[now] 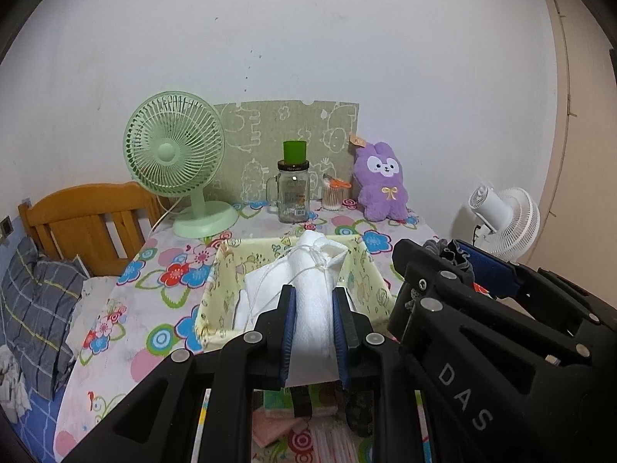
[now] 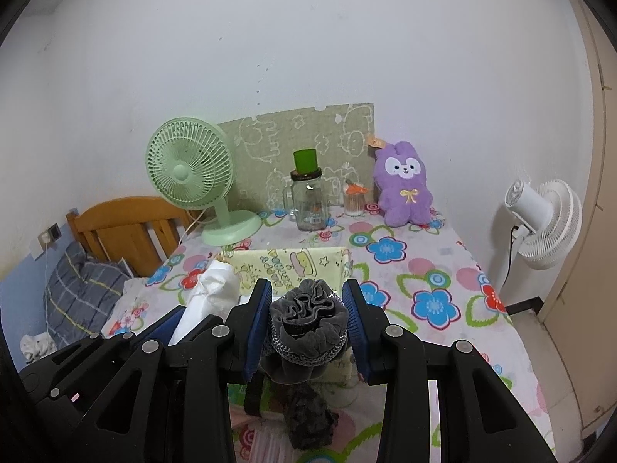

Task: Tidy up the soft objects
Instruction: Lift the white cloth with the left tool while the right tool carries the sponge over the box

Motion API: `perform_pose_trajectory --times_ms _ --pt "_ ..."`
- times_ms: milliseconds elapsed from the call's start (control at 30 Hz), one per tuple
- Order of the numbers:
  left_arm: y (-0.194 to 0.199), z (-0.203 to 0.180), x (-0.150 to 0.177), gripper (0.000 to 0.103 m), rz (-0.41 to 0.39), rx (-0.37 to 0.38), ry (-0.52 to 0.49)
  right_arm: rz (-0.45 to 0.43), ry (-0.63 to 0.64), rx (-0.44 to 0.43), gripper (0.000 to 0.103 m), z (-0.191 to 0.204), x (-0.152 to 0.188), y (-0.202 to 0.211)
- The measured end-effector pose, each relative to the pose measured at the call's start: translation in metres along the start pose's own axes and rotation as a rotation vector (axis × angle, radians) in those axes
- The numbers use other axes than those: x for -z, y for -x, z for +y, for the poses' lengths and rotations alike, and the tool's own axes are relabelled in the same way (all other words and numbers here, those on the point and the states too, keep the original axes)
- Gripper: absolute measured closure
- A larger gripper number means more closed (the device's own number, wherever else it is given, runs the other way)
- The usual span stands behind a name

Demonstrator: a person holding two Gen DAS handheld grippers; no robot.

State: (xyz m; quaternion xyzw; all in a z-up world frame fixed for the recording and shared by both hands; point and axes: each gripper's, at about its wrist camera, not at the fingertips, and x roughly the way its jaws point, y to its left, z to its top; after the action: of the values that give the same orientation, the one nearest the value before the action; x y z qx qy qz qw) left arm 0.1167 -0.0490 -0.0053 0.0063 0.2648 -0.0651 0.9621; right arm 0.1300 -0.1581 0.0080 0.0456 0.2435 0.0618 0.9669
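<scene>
I see my left gripper (image 1: pixel 314 314) clamped on a white cloth bundle (image 1: pixel 308 289) above the yellow fabric basket (image 1: pixel 216 297); my right gripper (image 2: pixel 306 322) grips a grey scrunched cloth (image 2: pixel 306 318) just beside it. Bare tablecloth (image 2: pixel 424 270) runs right to the edge; the basket's floor is hidden.

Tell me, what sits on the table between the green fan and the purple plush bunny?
A glass jar topped with a green cup, then a small container of cotton swabs, stand between the green fan and the purple plush bunny. Both wrist views show it.
</scene>
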Motion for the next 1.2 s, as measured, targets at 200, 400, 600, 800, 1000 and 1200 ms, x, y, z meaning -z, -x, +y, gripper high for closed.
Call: perform_pose_trajectory --times_ms 200,400,600,800,1000,1200 --pt "-0.009 0.002 -0.011 0.086 -0.019 -0.007 -0.004 -0.011 -0.006 0.004 0.061 -0.002 -0.011 -0.01" --pt "-0.021 0.007 -0.021 0.086 -0.027 -0.014 0.001 -0.011 -0.014 -0.013 0.061 -0.001 -0.02 -0.024" --pt "-0.037 0.011 -0.029 0.086 -0.025 -0.016 0.005 -0.014 -0.004 -0.007 0.061 0.0 -0.028 -0.041" --pt "-0.058 0.016 -0.032 0.086 0.001 -0.028 0.014 -0.007 -0.008 0.0 0.061 -0.002 -0.033 -0.062" --pt "-0.082 0.02 -0.032 0.086 0.019 -0.044 0.011 0.034 -0.035 -0.009 0.061 -0.005 -0.032 -0.091" --pt "-0.106 0.024 -0.026 0.086 0.015 -0.044 0.01 0.053 -0.061 -0.015 0.061 -0.008 -0.025 -0.12"
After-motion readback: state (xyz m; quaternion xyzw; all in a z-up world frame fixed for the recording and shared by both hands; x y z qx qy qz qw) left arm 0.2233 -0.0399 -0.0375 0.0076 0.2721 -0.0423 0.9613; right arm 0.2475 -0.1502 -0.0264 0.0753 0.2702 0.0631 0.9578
